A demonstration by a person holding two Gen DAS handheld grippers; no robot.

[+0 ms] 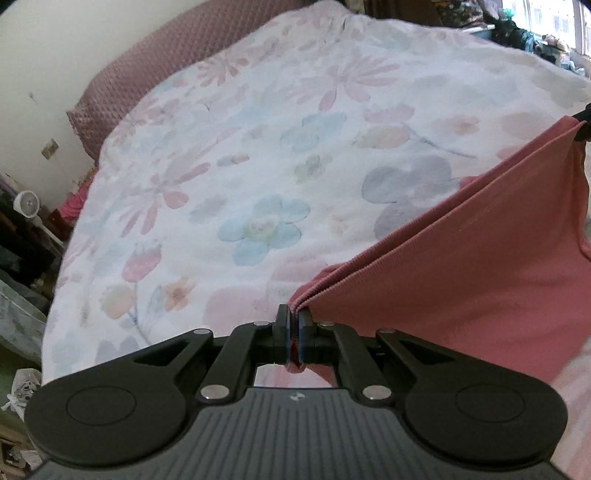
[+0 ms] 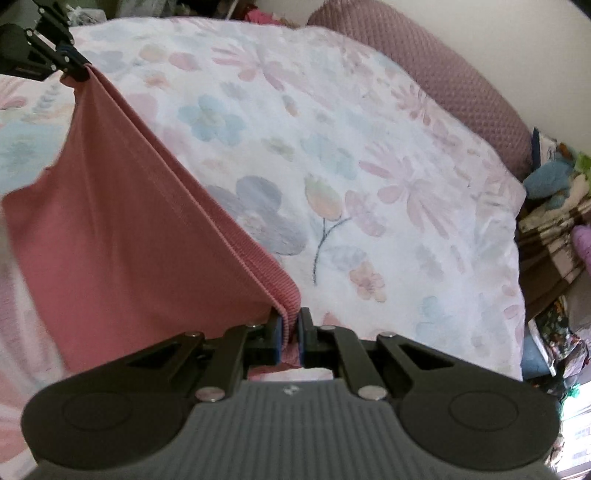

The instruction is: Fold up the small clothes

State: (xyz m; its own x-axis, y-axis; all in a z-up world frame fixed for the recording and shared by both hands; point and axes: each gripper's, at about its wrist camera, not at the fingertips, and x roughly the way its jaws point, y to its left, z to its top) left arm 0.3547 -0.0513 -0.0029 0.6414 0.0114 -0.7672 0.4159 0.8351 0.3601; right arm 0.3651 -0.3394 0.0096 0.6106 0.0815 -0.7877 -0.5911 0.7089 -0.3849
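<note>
Both grippers' fingers (image 1: 282,328) pinch pink garment (image 1: 461,266) over floral bedspread (image 1: 240,155).

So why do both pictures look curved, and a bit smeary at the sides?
Left wrist view: the fisheye lens bows the bed into a dome; the window is blown out. Right wrist view: same bulge, and the pink garment blurs toward the left edge, while the right gripper looks sharp.

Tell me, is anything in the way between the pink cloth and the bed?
Nothing visible. Both tongs, left and right, hold the pink cloth stretched above the flowery bedspread, which looks bare underneath.
</note>
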